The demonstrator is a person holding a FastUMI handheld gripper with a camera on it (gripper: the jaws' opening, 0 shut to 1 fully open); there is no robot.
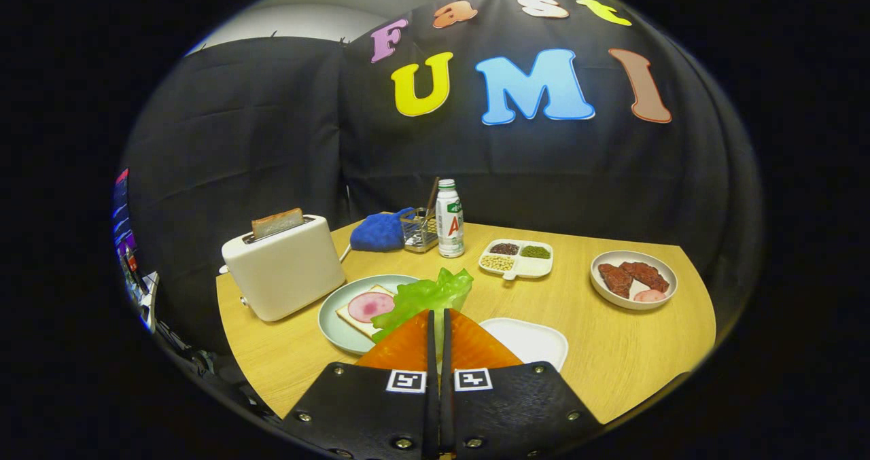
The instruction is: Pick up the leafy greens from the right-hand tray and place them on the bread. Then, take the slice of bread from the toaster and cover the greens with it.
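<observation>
My gripper (438, 314) is shut on the leafy greens (425, 298), which stick out ahead of the fingertips and hang above the table. Just beyond and left of the fingers lies a pale blue plate (336, 331) with a slice of bread (353, 314) topped by a round slice of ham (370, 306); the greens overlap the bread's right side in the view. Further left stands a white toaster (284, 273) with a browned slice of bread (277, 222) standing up out of its slot. Right of the fingers sits a white tray (533, 341) with nothing on it.
At the back of the round wooden table (612, 358) are a blue cloth (380, 232), a wire holder (419, 230) and a white bottle (450, 217). A divided dish of beans (516, 257) and a bowl of meat (633, 278) sit to the right.
</observation>
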